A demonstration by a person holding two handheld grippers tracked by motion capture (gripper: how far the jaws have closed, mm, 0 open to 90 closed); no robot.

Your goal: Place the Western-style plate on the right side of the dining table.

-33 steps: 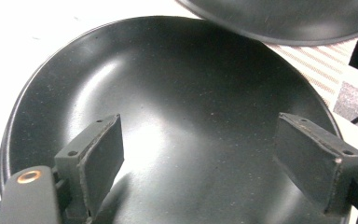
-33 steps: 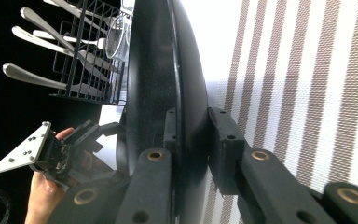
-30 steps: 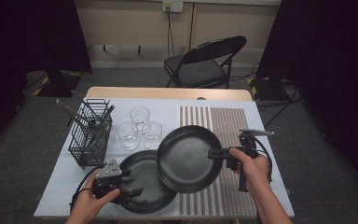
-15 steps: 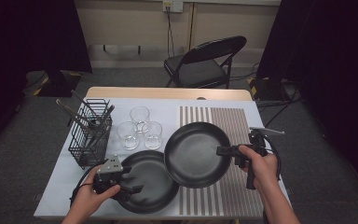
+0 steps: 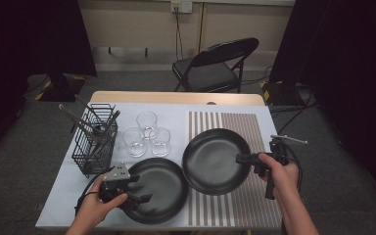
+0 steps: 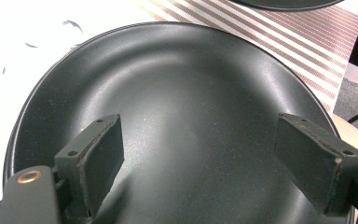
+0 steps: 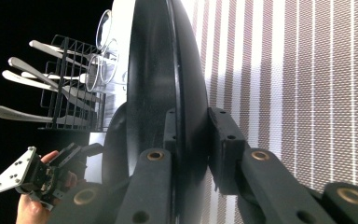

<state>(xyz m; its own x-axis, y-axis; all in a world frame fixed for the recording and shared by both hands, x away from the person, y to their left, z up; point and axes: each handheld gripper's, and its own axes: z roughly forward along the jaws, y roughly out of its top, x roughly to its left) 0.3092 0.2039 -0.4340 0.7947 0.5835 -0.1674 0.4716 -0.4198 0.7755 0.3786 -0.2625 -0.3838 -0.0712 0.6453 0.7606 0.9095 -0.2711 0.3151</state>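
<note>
two black pans, no markings readable.
right gripper clamps right pan by its rim over striped mat; left gripper wide apart, holding nothing, above left pan near table's front edge.

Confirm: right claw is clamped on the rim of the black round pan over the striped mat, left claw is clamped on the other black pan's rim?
Not quite. In the left gripper view, the left claw stands open over the second black round pan, gripping nothing. The rest holds.
</note>
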